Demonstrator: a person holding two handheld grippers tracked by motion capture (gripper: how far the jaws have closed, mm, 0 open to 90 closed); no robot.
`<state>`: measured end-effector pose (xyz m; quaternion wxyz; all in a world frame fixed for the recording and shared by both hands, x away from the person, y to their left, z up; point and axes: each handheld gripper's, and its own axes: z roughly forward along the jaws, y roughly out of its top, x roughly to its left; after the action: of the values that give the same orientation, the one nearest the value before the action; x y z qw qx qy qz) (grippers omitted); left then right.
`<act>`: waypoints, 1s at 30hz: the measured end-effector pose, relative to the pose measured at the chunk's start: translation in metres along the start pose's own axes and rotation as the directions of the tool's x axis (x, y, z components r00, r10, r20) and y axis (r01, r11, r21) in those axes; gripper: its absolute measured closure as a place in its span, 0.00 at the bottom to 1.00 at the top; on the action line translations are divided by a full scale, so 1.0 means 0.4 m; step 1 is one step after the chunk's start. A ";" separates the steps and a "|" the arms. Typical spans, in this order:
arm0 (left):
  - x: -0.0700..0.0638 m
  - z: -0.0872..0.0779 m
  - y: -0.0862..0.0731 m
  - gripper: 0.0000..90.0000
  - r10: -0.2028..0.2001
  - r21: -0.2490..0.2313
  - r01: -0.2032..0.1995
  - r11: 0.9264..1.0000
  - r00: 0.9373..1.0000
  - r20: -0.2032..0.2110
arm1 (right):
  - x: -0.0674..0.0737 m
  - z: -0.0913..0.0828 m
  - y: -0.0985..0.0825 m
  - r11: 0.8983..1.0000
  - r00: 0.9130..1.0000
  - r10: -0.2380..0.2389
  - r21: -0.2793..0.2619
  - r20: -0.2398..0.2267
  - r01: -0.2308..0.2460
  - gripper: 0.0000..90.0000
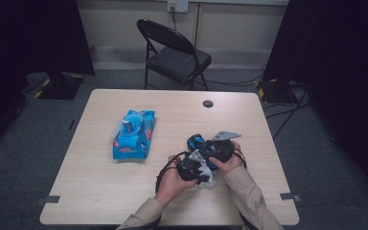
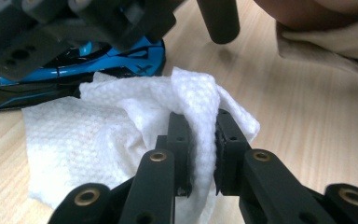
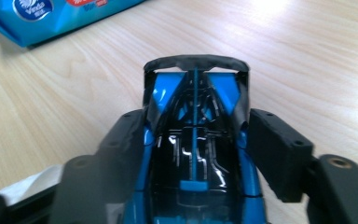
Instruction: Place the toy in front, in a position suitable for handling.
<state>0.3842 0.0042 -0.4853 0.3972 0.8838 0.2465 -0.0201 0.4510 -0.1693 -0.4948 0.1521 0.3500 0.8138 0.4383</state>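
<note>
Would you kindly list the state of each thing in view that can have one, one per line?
Left gripper: shut on the white wipe.
White wipe: crumpled, partly spread on the table, one fold pinched.
Right gripper: jaws around the toy car's sides.
Toy car: upright on the table, between the jaws.
Wipes pack: lying flat, top flap open.
Folding chair: unfolded, empty.
</note>
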 end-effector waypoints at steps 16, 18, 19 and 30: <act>-0.032 -0.030 0.006 0.85 0.031 -0.010 -0.030 0.999 0.999 0.019 | -0.009 -0.057 0.011 0.999 0.999 0.030 -0.036 -0.040 -0.031 0.36; -0.040 -0.025 0.010 0.86 0.038 -0.011 -0.037 0.999 0.999 0.028 | -0.012 -0.069 0.010 0.999 0.999 0.030 -0.042 -0.034 -0.031 0.36; -0.044 -0.023 0.013 0.86 0.041 -0.013 -0.041 0.999 0.999 0.035 | -0.013 -0.074 0.008 0.998 0.999 0.031 -0.045 -0.036 -0.032 0.36; -0.085 0.024 0.064 0.82 0.093 -0.028 -0.091 0.995 0.992 0.083 | -0.051 -0.158 -0.025 0.992 0.996 0.094 -0.085 -0.014 -0.094 0.36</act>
<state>0.3675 -0.0313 -0.4662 0.4184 0.8877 0.1887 -0.0357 0.4260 -0.2255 -0.4684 0.1419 0.3788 0.7776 0.4813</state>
